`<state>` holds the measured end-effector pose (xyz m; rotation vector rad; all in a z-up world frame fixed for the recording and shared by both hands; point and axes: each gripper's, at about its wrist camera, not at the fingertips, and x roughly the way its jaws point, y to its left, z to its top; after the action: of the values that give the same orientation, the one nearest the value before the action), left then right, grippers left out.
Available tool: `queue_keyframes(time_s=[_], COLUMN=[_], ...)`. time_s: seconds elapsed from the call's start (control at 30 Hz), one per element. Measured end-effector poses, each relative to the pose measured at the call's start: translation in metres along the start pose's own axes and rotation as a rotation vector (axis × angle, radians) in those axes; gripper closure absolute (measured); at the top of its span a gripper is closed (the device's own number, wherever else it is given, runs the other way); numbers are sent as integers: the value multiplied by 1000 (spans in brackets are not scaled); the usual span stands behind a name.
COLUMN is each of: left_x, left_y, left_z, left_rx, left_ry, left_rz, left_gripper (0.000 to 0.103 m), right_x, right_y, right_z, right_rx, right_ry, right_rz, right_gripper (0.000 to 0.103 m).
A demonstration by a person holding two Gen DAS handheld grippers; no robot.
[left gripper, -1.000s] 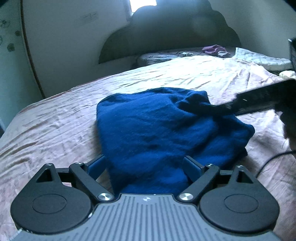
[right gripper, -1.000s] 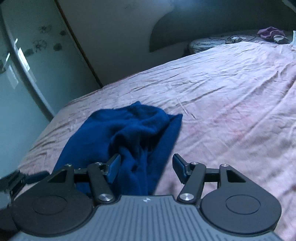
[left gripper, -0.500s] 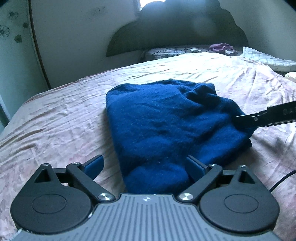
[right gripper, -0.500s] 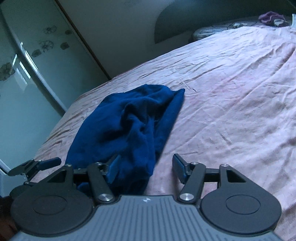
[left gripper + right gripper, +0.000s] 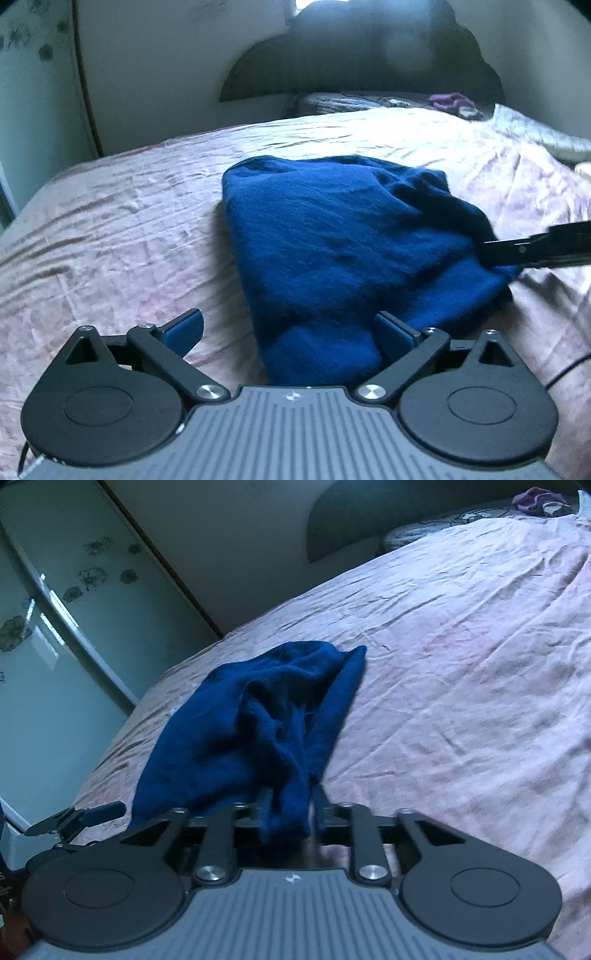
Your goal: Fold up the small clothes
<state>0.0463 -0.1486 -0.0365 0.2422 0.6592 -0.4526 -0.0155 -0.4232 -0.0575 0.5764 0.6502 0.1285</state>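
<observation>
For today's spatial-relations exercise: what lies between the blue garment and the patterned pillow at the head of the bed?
Only bare, wrinkled pink sheet, clearest in the left wrist view.

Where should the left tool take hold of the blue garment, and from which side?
Probably at the near left corner of the blue garment, coming in from the near side, low over the bed sheet. That edge lies flat and free directly ahead of the left tool, whose jaws are opening with the corner between them, not pinched.

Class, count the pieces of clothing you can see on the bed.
2: a blue garment on the pink bedspread near the grippers, and a purple item by the headboard. Others may be hidden.
</observation>
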Motion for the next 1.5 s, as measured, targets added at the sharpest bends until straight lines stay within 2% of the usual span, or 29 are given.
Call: queue_keyframes(time_s=[0.07, 0.17, 0.27, 0.47, 0.53, 0.57, 0.63, 0.67, 0.7, 0.73, 0.8, 0.9, 1.1, 1.3, 1.37, 1.5], left_x=[6, 19, 33, 60, 65, 65, 64, 63, 63, 62, 59, 47, 25, -8, -12, 3], left_y=[13, 33, 49, 66, 69, 68, 67, 65, 65, 65, 63, 60, 69, 101, 110, 125], left_z=[2, 6, 11, 29, 32, 32, 31, 31, 30, 30, 33, 40, 63, 83, 78, 44], left_rx=[-67, -180, -281, -380, -412, -415, -402, -389, -386, -392, -386, -341, -282, -289, -300, -342], left_ry=[9, 38, 59, 45, 41, 41, 36, 36, 39, 41, 27, -7, -84, -177, -161, -16], left_rz=[-28, -99, -176, -271, -293, -298, -302, -309, -323, -336, -326, -295, -230, -155, -146, -139], left_gripper=[0, 0, 0, 1, 3, 7, 24, 37, 52, 55, 70, 78, 80, 79, 78, 77], right_x=[0, 12, 30, 65, 72, 74, 75, 74, 74, 75, 76, 74, 69, 76, 82, 104], right_y=[2, 10, 10, -10, -12, -10, -2, -1, -2, -6, -13, -8, 21, 69, 77, 81], right_z=[3, 8, 15, 43, 47, 47, 44, 42, 40, 40, 41, 42, 65, 89, 88, 63], right_rx=[-22, -76, -79, 64, 85, 76, 26, 11, 24, 49, 106, 116, 67, -11, -8, -6], right_ry=[-18, 13, 29, 14, 7, 9, 12, 13, 20, 26, 26, 19, -27, -78, -61, 62], right_rz=[30, 26, 57, 189, 208, 208, 193, 186, 185, 187, 206, 200, 221, 268, 287, 269], right_gripper=[20, 20, 20, 20, 20, 20, 27, 40, 59, 67, 74, 77, 78, 78, 78, 75])
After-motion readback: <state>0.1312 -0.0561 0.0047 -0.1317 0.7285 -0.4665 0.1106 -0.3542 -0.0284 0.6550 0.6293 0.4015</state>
